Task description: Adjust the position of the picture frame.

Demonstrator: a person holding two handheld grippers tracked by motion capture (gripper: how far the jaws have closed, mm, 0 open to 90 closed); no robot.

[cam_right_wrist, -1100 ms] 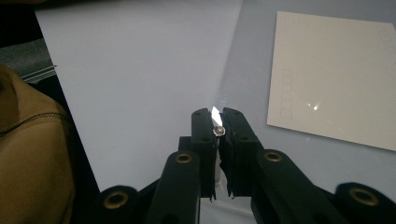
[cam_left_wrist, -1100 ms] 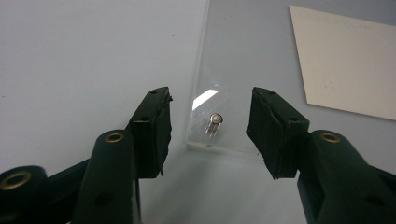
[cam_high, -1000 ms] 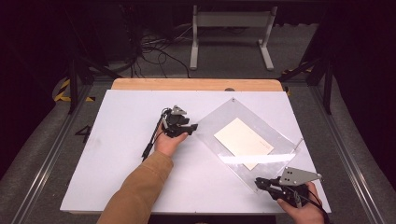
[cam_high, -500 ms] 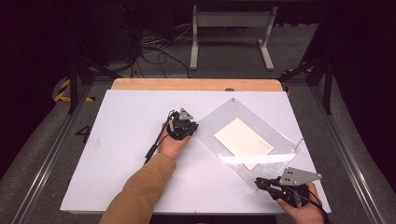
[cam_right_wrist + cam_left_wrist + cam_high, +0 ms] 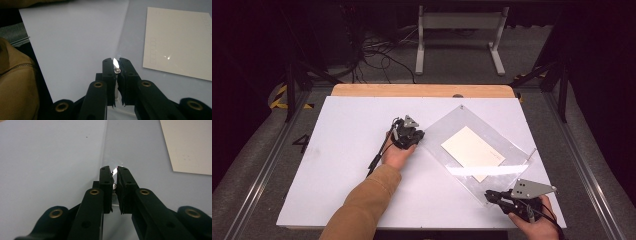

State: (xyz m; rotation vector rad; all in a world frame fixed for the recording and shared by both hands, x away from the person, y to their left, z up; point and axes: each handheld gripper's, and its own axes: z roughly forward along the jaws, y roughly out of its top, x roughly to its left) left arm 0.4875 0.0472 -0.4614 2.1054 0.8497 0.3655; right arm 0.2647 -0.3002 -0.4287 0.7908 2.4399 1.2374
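The right claw (image 5: 490, 196) is at the near right of the white table (image 5: 337, 170), clamped on the near corner of the clear acrylic sheet (image 5: 439, 132). Farther off, the left claw (image 5: 418, 136) has just closed and grips the sheet's left corner. A cream card (image 5: 472, 150) lies under the sheet. Glare hides the near edge.

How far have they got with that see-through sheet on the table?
Done: both corners look gripped. The right gripper is shut on the clear sheet's near corner, and the left gripper, whose jaws have just been closing, pinches its left corner. In hand: holding the sheet at both corners. Left: it lies flat on the white table, over the cream card, so lifting or moving it probably comes next.
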